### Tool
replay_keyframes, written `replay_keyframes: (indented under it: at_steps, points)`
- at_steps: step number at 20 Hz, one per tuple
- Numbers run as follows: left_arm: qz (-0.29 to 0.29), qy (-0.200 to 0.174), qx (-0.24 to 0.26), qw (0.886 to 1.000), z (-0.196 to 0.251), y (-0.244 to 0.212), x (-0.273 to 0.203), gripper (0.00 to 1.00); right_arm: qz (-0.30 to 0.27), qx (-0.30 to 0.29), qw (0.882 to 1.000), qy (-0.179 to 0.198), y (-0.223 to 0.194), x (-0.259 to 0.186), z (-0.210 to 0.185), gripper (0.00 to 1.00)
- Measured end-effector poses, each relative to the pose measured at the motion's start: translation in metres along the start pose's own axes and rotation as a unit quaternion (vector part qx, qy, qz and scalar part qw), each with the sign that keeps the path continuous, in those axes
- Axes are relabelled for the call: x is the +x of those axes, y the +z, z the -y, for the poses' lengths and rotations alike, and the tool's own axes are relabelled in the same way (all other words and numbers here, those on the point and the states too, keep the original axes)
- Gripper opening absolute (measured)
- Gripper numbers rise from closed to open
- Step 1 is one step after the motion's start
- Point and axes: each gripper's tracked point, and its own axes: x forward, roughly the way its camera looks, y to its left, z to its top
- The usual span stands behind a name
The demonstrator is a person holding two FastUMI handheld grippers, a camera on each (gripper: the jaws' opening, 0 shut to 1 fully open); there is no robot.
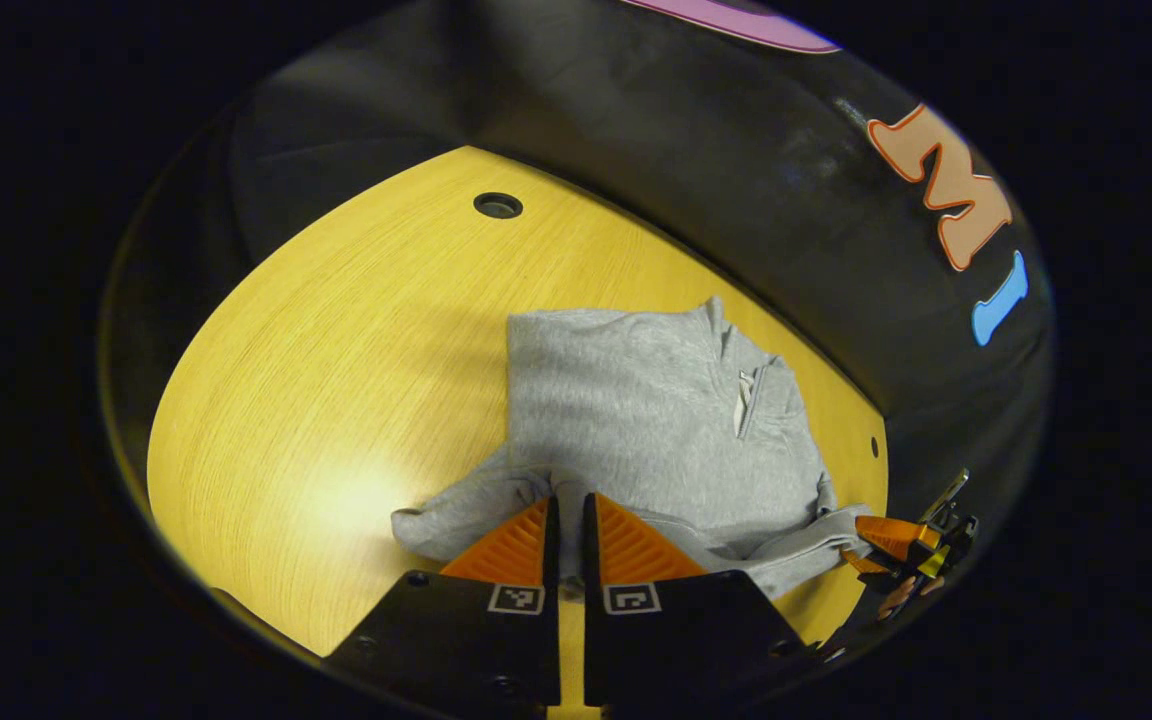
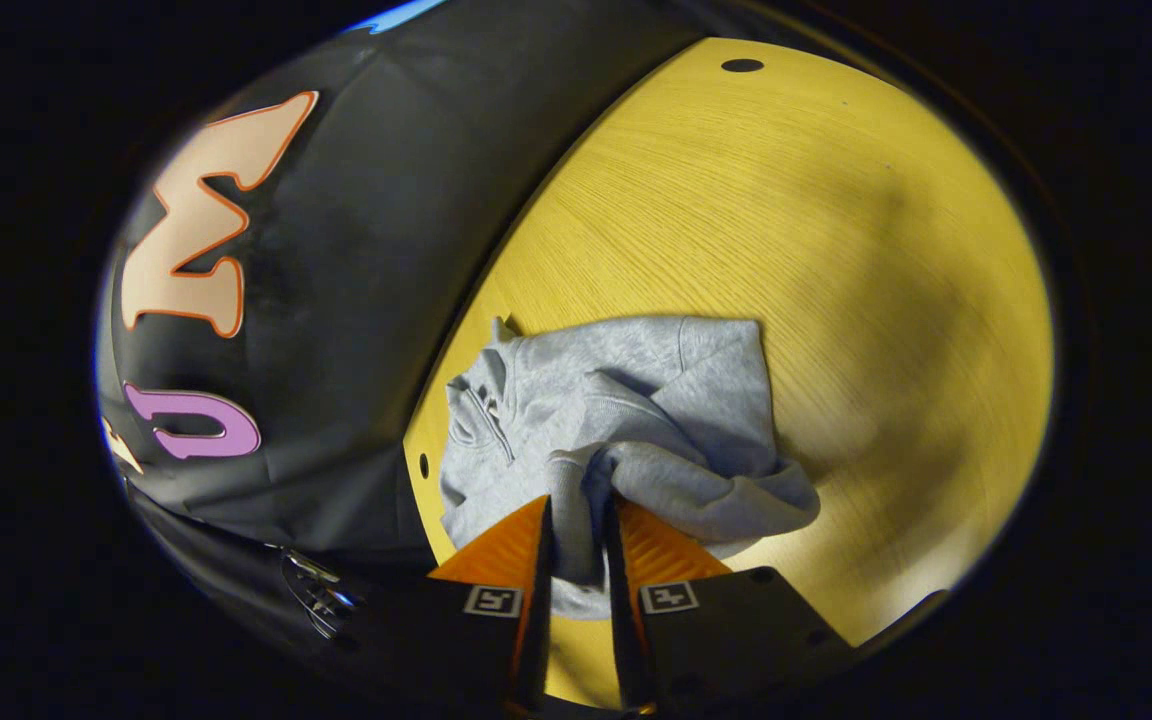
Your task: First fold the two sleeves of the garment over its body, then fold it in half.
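Two grippers both have cloth pinched: the left gripper [image 1: 568, 520] has its jaws clenched on a fold at the near hem of the grey sweatshirt [image 1: 636, 420], and the right gripper [image 2: 576, 530] grips a bunched sleeve [image 2: 696, 485]. The sweatshirt lies on the yellow worktop [image 1: 336, 380], collar right by the worktop's back edge next to the black wall. My worry: that pinch probably catches several layers, so lifting could drag the whole body and undo the sleeve folds. There's little room behind the collar, but plenty of bare worktop on the sweatshirt's far side.
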Motion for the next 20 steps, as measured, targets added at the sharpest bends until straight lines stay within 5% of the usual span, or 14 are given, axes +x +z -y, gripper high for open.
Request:
replay_keyframes:
  at_steps: [1, 2, 5, 7, 11, 13, 20]
  points:
    - [0.037, 0.0, -0.003, 0.999, 0.002, 0.019, 0.001, 0.14, 0.007, 0.003, 1.0, 0.006, 0.005, 0.002, -0.005, 0.33]
    - [0.076, -0.004, 0.004, 0.997, 0.007, 0.039, 0.0, 0.16, 0.017, -0.001, 1.0, 0.015, 0.01, 0.002, -0.011, 0.51]
    - [0.106, 0.015, 0.062, 0.992, 0.008, 0.054, -0.004, 0.72, 0.081, -0.06, 0.995, 0.018, 0.036, 0.003, -0.021, 0.89]
    - [0.112, 0.016, 0.087, 0.99, 0.016, 0.056, -0.007, 0.91, 0.112, -0.102, 0.988, 0.011, 0.045, -0.009, -0.025, 0.98]
    - [0.176, 0.021, 0.099, 0.979, 0.035, 0.075, -0.025, 0.95, 0.147, -0.168, 0.975, 0.004, 0.047, -0.035, -0.026, 0.98]
    - [0.236, 0.027, 0.112, 0.965, 0.046, 0.09, -0.048, 0.96, 0.171, -0.216, 0.961, 0.002, 0.05, -0.052, -0.027, 0.98]
    - [0.357, 0.075, 0.205, 0.908, 0.071, 0.068, -0.134, 0.95, 0.291, -0.384, 0.876, 0.031, 0.04, -0.14, -0.049, 0.98]
